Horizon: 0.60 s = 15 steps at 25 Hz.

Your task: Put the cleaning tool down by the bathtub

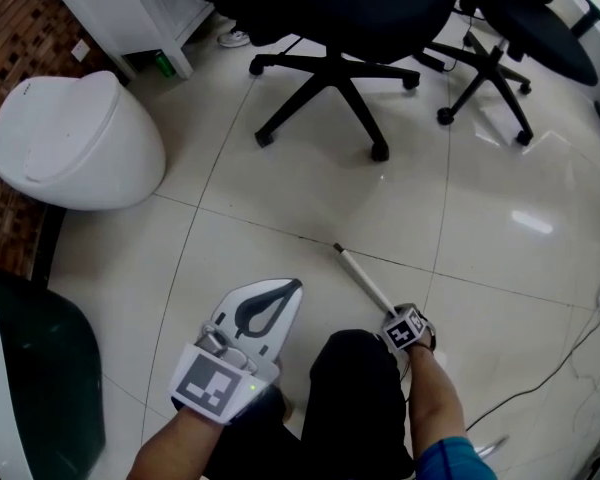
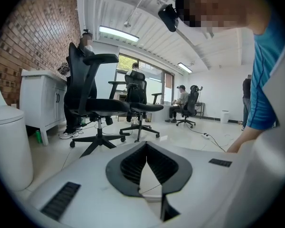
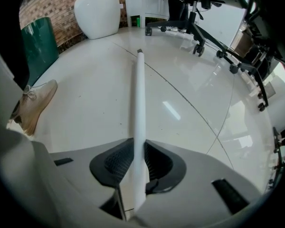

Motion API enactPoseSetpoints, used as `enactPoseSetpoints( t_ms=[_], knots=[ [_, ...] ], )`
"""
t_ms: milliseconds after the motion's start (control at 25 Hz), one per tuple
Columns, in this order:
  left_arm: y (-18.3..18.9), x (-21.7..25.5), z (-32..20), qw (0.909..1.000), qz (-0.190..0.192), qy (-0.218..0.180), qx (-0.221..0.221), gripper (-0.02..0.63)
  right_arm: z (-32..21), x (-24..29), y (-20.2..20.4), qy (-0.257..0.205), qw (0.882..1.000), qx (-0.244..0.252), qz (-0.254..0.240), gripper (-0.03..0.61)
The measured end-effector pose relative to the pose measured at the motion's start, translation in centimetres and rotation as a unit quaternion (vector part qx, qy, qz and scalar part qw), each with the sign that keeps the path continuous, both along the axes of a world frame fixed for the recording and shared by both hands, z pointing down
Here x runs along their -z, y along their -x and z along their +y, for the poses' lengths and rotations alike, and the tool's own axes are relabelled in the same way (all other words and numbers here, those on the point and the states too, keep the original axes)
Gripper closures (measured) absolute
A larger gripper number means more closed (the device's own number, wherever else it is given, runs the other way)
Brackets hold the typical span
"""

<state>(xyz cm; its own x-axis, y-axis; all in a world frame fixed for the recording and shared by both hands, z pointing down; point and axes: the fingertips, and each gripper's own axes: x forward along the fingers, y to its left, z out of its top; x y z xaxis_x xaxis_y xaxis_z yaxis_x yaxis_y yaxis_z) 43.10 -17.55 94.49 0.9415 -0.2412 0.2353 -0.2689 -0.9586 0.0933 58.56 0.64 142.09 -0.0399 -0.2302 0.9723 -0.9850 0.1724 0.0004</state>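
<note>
The cleaning tool (image 3: 138,103) is showing as a slim, smooth white rod with a small dark tip. It is running straight out ahead of my right tongs (image 3: 137,148), whose ribbed dark pads are pressing it from both sides. It is hanging low over the glossy pale tiled floor (image 1: 310,198) (whether the far tip is touching the tile, I cannot tell). My left tongs (image 2: 146,146) are pinched together on nothing, pointing off toward the chairs. My dark-trousered legs are lying between the rod and the bathtub (image 1: 40,378), which is sitting well apart at my far left, white-rimmed and dark green, its contents not readable. Beyond it a rounded white toilet (image 1: 75,143) is standing with its lid down against brick. Two black office chairs (image 1: 330,28) are standing on castors farther out.
</note>
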Motion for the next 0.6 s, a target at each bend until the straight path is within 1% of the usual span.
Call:
enactPoseSetpoints(
  t_ms=[80,240,440,600],
  knots=[
    [-0.4,-0.1,0.0,0.9999,-0.003,-0.009,-0.007,0.612,0.2,0.9,-0.1,-0.006,1.000,-0.007,-0.003,0.488],
    [-1.2,-0.8,0.3,0.9991,-0.025,-0.019,-0.028,0.612,0.6,4.0,-0.5,-0.028,0.999,-0.025,0.007,0.488],
    [-1.9,-1.8,0.7,0.9976,-0.029,-0.006,-0.063,0.612,0.4,9.1,0.9,-0.066,0.997,-0.021,0.024,0.488],
    [-2.7,-3.5,1.1,0.9951,-0.045,0.020,-0.085,0.612,0.1,14.8,0.3,-0.084,0.995,-0.004,0.062,0.488]
  ],
)
